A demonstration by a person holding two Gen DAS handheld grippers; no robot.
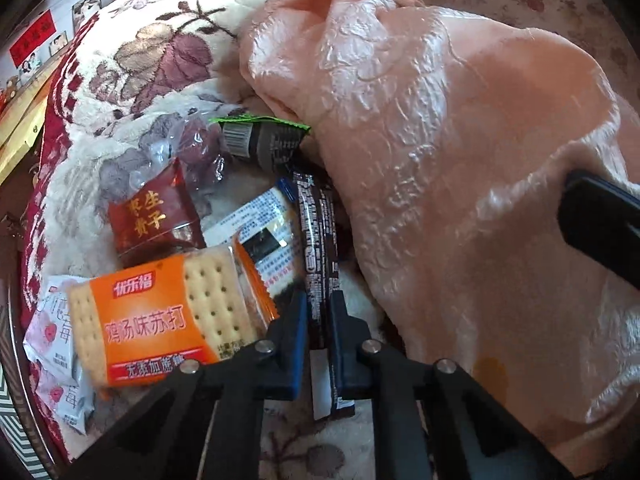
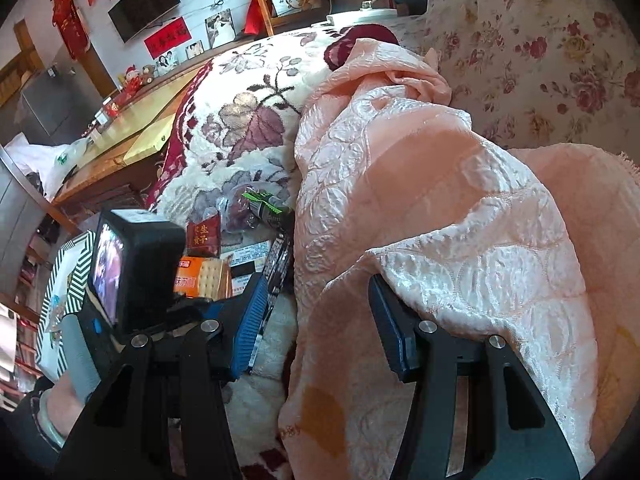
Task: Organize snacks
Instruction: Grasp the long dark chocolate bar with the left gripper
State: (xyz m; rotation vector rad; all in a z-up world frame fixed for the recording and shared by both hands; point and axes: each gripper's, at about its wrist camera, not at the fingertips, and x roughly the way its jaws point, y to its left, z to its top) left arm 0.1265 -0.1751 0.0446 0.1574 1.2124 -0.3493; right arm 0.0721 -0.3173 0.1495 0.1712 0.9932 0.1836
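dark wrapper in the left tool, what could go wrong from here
1. The left tool is shut on the long dark wrapper near one end, so the rest may droop or slip out when lifted.
2. The orange cracker pack lies right beside the pads and could get dragged along.
3. The peach blanket drapes over the right tool; it may slide onto the snacks.
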